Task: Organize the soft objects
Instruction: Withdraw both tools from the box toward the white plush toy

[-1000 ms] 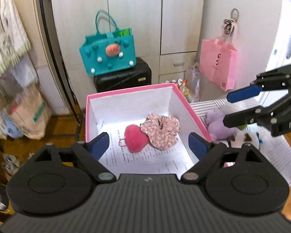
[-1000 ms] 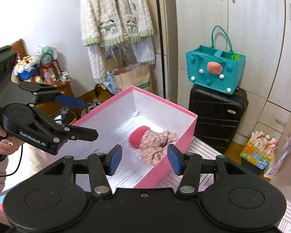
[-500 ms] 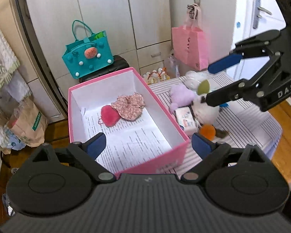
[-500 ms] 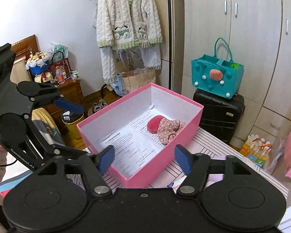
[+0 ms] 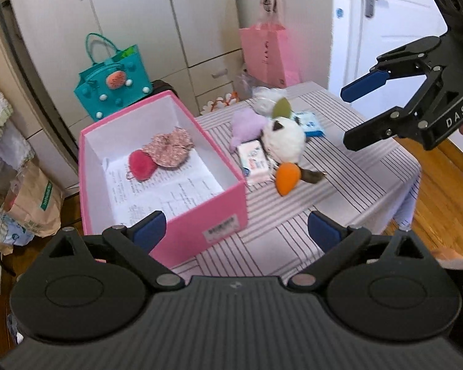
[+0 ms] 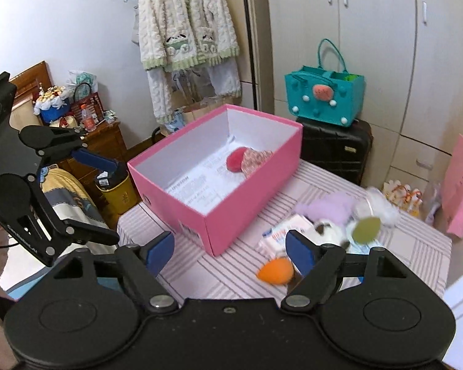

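Both grippers, left (image 5: 236,228) and right (image 6: 230,251), hovering above table, jaws spread, gripping nothing. Toys (image 5: 282,137) lying piled beside box (image 5: 182,234), touching. Likely light, squashy, yielding; pinching plush body mid-bulk looking safest.

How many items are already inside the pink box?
2. A red pom-pom and a floral scrunchie beside it lie at the far end of the pink box; its near wall may hide something small.
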`<move>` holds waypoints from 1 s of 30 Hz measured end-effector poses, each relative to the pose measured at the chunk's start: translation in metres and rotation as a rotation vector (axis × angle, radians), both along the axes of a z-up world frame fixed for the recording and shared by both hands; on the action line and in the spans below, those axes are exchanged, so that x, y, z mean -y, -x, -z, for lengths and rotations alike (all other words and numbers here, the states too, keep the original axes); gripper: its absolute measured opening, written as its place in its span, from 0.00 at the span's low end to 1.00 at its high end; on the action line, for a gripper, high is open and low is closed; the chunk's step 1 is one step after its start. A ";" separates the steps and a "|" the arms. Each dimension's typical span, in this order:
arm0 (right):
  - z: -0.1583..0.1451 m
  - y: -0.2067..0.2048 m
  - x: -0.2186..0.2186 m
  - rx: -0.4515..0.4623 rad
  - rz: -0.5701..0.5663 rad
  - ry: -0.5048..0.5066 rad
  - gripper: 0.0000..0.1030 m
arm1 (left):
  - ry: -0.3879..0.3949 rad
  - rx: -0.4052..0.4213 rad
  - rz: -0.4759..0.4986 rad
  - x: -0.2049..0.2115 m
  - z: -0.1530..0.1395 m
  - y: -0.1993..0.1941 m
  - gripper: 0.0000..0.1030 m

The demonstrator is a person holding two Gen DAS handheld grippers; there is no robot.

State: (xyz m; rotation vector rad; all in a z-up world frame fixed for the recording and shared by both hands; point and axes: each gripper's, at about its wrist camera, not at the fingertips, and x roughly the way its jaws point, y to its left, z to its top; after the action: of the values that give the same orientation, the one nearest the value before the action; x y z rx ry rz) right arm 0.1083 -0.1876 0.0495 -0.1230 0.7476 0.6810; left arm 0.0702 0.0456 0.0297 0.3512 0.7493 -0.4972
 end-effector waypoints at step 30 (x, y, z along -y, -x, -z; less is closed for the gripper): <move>0.123 0.005 0.070 -0.002 0.167 -0.044 0.81 | 0.062 0.070 0.187 0.065 0.087 -0.010 0.95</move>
State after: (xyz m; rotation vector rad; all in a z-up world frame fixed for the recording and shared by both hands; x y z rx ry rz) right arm 0.1031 -0.2578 -0.0739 -0.0197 0.7355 0.5379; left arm 0.0799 -0.0198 -0.0569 0.3809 0.6347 -0.6794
